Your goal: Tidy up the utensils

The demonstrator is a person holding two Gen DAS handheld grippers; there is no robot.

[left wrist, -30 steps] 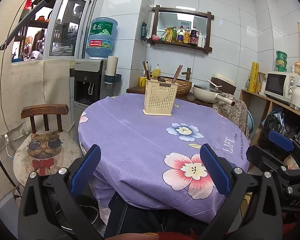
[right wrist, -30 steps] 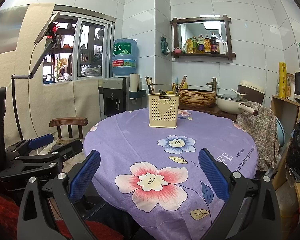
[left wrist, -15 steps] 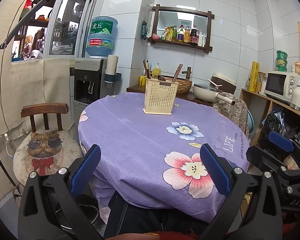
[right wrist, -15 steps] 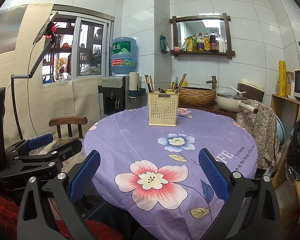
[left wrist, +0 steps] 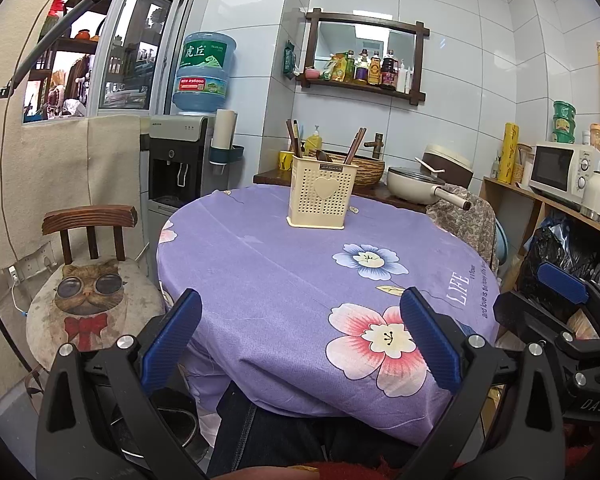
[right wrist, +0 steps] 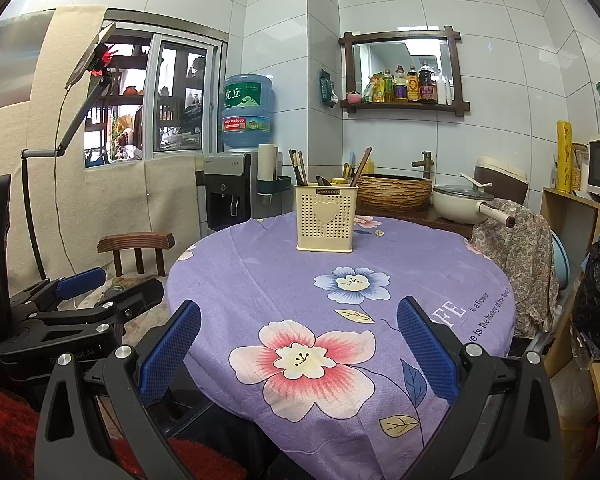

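A cream perforated utensil holder (left wrist: 319, 193) with a heart on its front stands upright at the far side of the round table, also in the right wrist view (right wrist: 326, 216). Chopsticks (right wrist: 298, 167) and a dark spoon stick out of it. My left gripper (left wrist: 300, 334) is open and empty, held at the table's near edge. My right gripper (right wrist: 298, 340) is open and empty, held over the near edge too. Each gripper shows at the side of the other's view.
The table has a purple flowered cloth (left wrist: 300, 272). A wooden chair with a cat cushion (left wrist: 86, 292) stands to the left. A water dispenser (left wrist: 180, 160), a wicker basket (right wrist: 394, 190) and a pan (right wrist: 464, 202) stand behind the table. Shelves with a microwave (left wrist: 560, 168) are on the right.
Both views have shifted very slightly; the holder sits a touch higher in the frames. Both grippers stay open and empty.
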